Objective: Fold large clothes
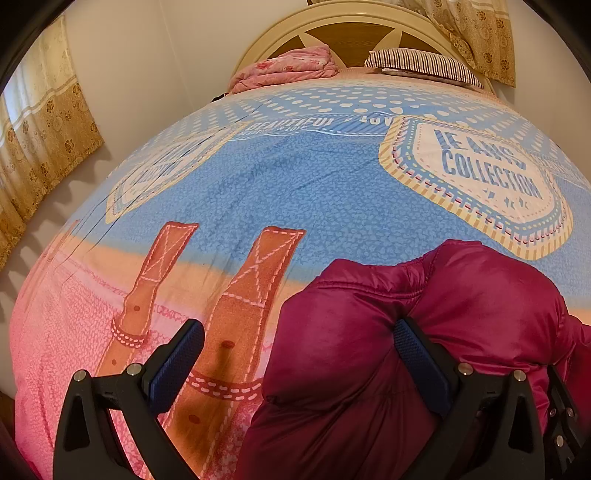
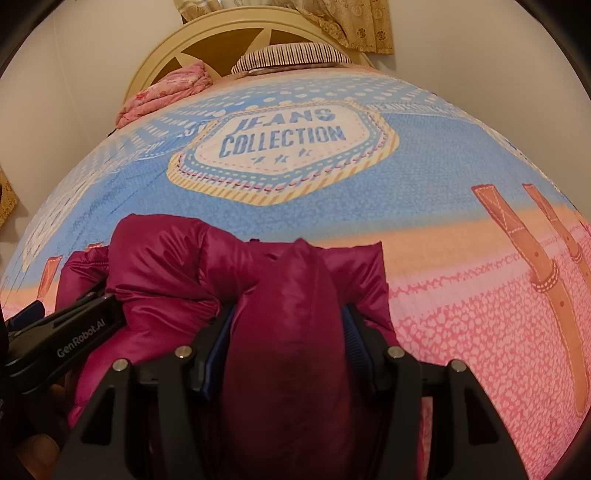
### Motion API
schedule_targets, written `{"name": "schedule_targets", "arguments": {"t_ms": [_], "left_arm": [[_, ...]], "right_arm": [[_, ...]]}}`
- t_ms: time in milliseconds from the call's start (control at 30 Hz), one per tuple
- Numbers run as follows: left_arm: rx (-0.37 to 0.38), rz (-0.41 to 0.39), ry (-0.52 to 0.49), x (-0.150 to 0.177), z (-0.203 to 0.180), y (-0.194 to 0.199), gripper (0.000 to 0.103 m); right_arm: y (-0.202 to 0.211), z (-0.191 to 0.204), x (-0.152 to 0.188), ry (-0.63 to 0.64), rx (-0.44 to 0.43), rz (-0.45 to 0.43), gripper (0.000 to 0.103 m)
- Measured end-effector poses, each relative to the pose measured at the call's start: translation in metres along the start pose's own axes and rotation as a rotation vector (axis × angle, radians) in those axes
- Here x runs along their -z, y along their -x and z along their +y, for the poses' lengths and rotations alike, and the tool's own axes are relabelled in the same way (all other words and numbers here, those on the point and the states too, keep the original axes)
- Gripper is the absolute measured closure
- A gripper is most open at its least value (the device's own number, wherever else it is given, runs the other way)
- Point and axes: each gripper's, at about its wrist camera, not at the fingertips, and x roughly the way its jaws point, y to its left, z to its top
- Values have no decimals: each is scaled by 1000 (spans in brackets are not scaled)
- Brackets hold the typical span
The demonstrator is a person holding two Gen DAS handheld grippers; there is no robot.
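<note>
Garment: a magenta quilted puffer jacket (image 1: 424,332), bunched into a shiny, puffy heap on the bedspread (image 1: 295,177).
Landmark: the "JEANS COLLECTION" badge (image 2: 282,151) printed on the bedspread; every place below is given from it.
Jacket place: just on the near side of the badge, lying over the blue field and the peach band of the print, its far edge close to the badge's lower border.
Right gripper (image 2: 288,332): clenched on a thick rounded fold of the jacket; both blue pads press into the fabric on either side, and the fold bulges up between the fingers.
Left gripper (image 1: 295,339): jaws wide apart; the right-hand pad (image 1: 417,354) sinks into the jacket's surface, while the left-hand pad (image 1: 177,362) hangs free over the printed brown straps (image 1: 236,314). Nothing is pinched between them.
Left gripper in the right wrist view: its black body (image 2: 70,332) lies against the jacket, on the near left of the badge.
Beyond the badge: a striped pillow (image 2: 291,55) and a crumpled pink floral quilt (image 2: 166,92) lie by the cream arched headboard (image 2: 221,26).
Curtains: patterned gold fabric (image 1: 44,136) hangs well left of the badge, off the bed.
</note>
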Motion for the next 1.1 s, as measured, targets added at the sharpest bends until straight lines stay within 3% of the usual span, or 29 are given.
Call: {"name": "schedule_targets", "arguments": {"t_ms": [133, 200, 300, 367, 400, 500, 633, 933, 1000, 1100], "left_arm": [[0, 9, -4, -2, -1, 0, 1], [45, 23, -12, -4, 7, 9, 1], [130, 11, 3, -1, 30, 36, 1], [207, -2, 4, 10, 52, 60, 1], [233, -3, 4, 17, 60, 67, 1], [281, -8, -2, 50, 84, 85, 1], [306, 23, -29, 81, 77, 76, 1], [310, 13, -29, 86, 66, 65, 1], [325, 7, -36, 86, 63, 64, 1], [344, -4, -38, 87, 61, 64, 2]], "right_arm": [[0, 1, 0, 1, -1, 2, 44], [2, -3, -2, -3, -29, 18, 42], [21, -10, -3, -20, -63, 25, 27], [54, -19, 2, -51, -108, -28, 13], [65, -21, 5, -52, -115, -46, 12], [95, -25, 25, -22, -99, -82, 12], [88, -30, 53, -9, -98, -24, 13], [59, -47, 62, -81, -200, 58, 14], [59, -45, 64, -73, -209, 53, 18], [61, -40, 68, -53, -248, 45, 33]]}}
